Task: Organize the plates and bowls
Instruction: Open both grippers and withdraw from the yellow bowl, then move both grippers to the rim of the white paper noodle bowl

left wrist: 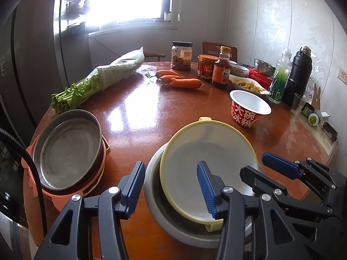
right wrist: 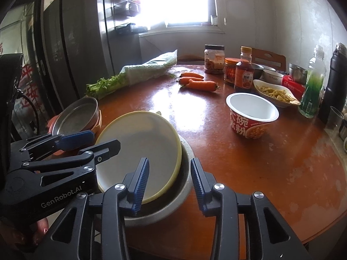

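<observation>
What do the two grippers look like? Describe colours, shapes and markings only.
Both the left gripper and right gripper are black angular frames with cut-outs and silver rivets. Ribbed blue pads line the fingers. White "GenRobot.AI" lettering marks the left one's body.

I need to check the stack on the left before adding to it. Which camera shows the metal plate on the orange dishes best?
The left wrist view: the metal plate appears large, its whole inside and rim visible atop the orange dishes. In the right wrist view the plate is smaller, seen edge-on and partly hidden by the left gripper.
</observation>
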Available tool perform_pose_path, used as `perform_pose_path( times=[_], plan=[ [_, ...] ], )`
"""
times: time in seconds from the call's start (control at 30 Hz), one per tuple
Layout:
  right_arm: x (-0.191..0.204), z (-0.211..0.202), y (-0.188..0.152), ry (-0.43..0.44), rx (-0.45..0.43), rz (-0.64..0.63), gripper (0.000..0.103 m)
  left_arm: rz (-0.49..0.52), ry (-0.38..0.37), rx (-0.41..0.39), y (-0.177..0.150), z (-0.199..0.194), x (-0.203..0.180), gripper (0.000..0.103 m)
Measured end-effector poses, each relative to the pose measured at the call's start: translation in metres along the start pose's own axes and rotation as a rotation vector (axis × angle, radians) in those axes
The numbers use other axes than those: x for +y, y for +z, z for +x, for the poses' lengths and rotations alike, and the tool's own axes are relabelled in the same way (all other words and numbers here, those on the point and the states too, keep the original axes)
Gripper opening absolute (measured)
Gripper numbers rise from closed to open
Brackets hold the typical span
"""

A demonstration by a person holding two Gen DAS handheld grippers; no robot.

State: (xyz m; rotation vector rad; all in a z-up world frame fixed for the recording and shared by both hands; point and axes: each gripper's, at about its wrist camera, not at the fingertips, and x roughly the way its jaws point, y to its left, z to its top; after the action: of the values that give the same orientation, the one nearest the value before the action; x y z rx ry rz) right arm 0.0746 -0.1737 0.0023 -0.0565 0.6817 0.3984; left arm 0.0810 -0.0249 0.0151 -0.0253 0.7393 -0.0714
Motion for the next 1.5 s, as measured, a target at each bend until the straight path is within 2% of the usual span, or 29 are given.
perform_pose_path(
  times=[0.37,0.6,1.03,1.5],
  plan=[
    [-0.01,-0.02,0.002,0.003,-0.058,0.03,0.057,-0.007,-0.012,-0.035,0.002,-0.017,-0.002,0.062],
    [-0.035,-0.033,0.005,-0.015,-0.095,0.083,0.061,0.006,-0.027,-0.069,0.013,-0.028,-0.012,0.071],
    [-0.098,-0.038,0.008,-0.071,-0.114,0.206,0.065,0.061,-0.049,-0.064,0.045,-0.011,-0.052,0.072],
    [-0.132,-0.028,0.017,-0.087,-0.108,0.247,0.065,0.083,-0.066,-0.022,0.076,0.017,-0.083,0.072]
  ],
)
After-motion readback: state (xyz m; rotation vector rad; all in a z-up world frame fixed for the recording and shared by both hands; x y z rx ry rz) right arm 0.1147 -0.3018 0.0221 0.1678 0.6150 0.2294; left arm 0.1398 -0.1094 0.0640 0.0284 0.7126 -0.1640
